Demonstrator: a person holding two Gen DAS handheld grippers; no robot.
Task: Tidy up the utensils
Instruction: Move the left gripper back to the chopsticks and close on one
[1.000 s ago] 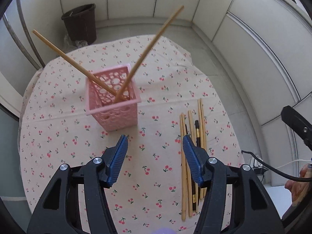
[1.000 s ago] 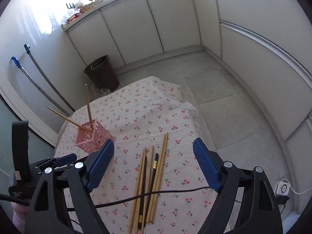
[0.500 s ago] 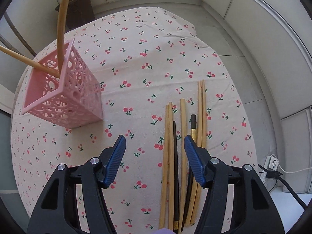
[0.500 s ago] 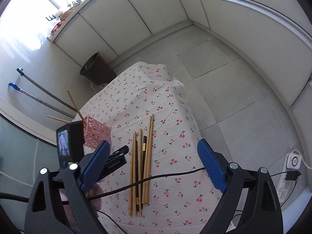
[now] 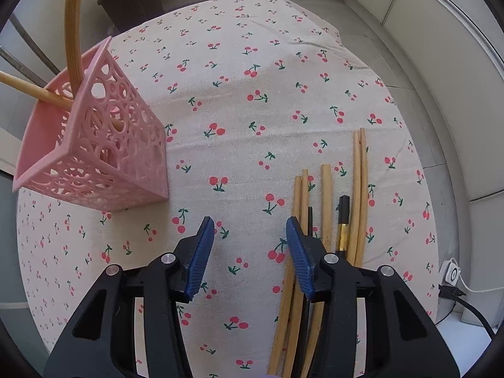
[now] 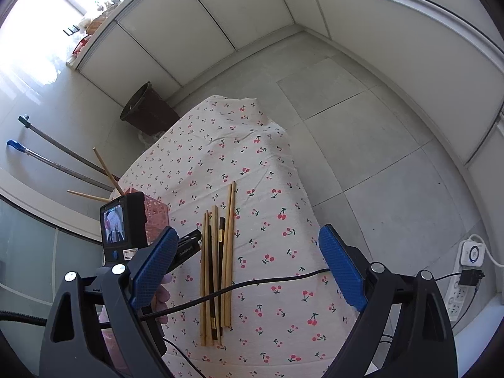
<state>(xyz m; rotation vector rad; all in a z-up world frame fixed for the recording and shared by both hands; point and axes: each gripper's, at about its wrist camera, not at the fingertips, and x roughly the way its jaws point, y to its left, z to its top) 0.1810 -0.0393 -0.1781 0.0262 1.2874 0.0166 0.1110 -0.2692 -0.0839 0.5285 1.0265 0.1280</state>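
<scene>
- Our left gripper [image 5: 250, 236] pointed steeply down at the cherry-print tablecloth [image 5: 252, 100]. Its blue pads stood apart with only cloth between them; the jaws had just been closing, and they pinched nothing.
- The right-hand pad [image 5: 297, 255] of that gripper sat over the left edge of the chopsticks [image 5: 326, 208], which lay flat in a loose bundle on the cloth. We could not tell whether the pad touched them.
- Most of the sticks in the bundle were pale wood; a black chopstick [image 5: 343, 220] with a gold band lay among them, and a thinner dark one beside it.
- The pink openwork holder [image 5: 104, 154] stood well apart from the bundle, toward the left of the left wrist view. Two wooden chopsticks [image 5: 71, 31] leaned out of it in different directions.
- Our right gripper [image 6: 249, 261] hung above the table with its jaws spread wide and nothing between the pads.
- From the right wrist view the bundle [image 6: 217, 258] ran lengthwise down the middle of the cloth, and a black cable [image 6: 252, 283] crossed over its near end.
- A dark bin [image 6: 148, 110] stood on the floor beyond the table.
</scene>
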